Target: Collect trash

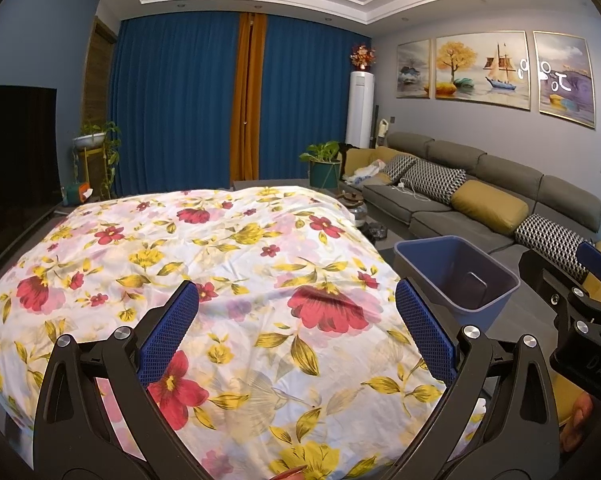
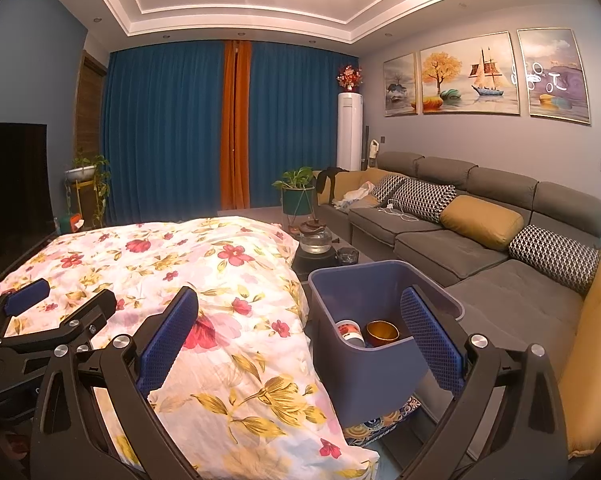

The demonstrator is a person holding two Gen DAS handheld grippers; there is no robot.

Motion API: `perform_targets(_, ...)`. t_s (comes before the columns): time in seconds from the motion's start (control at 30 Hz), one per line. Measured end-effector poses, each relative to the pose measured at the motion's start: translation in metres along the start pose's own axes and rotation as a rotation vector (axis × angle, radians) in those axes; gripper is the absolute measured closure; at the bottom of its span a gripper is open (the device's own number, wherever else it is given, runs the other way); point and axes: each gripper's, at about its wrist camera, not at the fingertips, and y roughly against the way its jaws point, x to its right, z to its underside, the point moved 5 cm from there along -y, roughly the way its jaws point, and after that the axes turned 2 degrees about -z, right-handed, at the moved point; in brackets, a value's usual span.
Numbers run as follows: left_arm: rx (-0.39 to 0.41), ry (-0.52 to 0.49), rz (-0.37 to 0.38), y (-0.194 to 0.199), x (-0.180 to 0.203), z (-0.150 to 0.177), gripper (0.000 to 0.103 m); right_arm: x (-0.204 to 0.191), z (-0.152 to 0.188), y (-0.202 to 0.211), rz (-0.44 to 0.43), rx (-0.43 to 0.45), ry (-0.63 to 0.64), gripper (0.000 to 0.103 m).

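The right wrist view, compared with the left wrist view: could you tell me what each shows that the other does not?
Only the right wrist view looks down into the blue bin, showing a paper cup and a gold bowl at its bottom, and a glass teapot in full. Only the left wrist view shows the right gripper from the side, and a wider stretch of the floral cloth. Both share the open left gripper, the bin, the grey sofa and the blue curtains.
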Motion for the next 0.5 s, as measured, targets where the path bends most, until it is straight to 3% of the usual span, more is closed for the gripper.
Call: perform_targets(0.5,0.005,0.007,-0.001,0.0013,-0.0008,-0.0028,0.006,0.0005,-0.0005,0.0,-0.001,-0.002,0.0,0.006)
